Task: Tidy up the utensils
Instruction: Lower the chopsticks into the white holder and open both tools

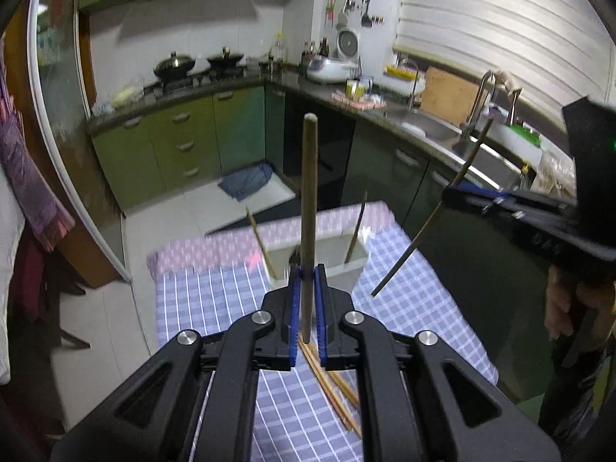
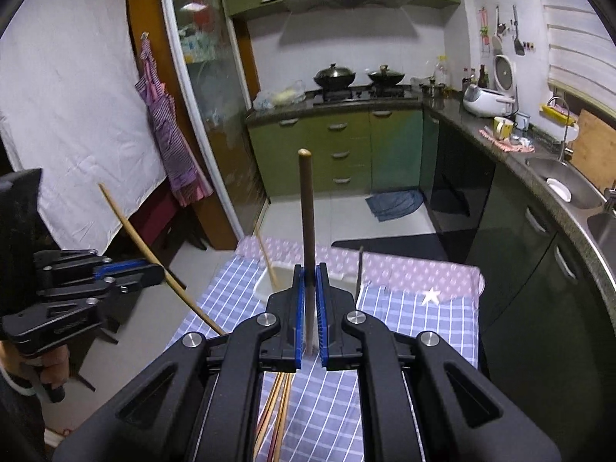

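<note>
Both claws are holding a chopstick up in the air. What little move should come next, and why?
Probably lower each stick into the white rectangular tub on the checked cloth. The left claw grips a light wooden chopstick, the right claw a dark brown chopstick, both raised above the tub, where two sticks already lean. More lie loose on the cloth.

A checked-cloth table (image 1: 415, 292) bears a white container (image 1: 358, 269) and loose chopsticks (image 1: 335, 392).

Two chopsticks (image 1: 263, 246) in bin (image 1: 356, 269) on table (image 1: 415, 296); more chopsticks (image 1: 335, 389) nearer.
</note>
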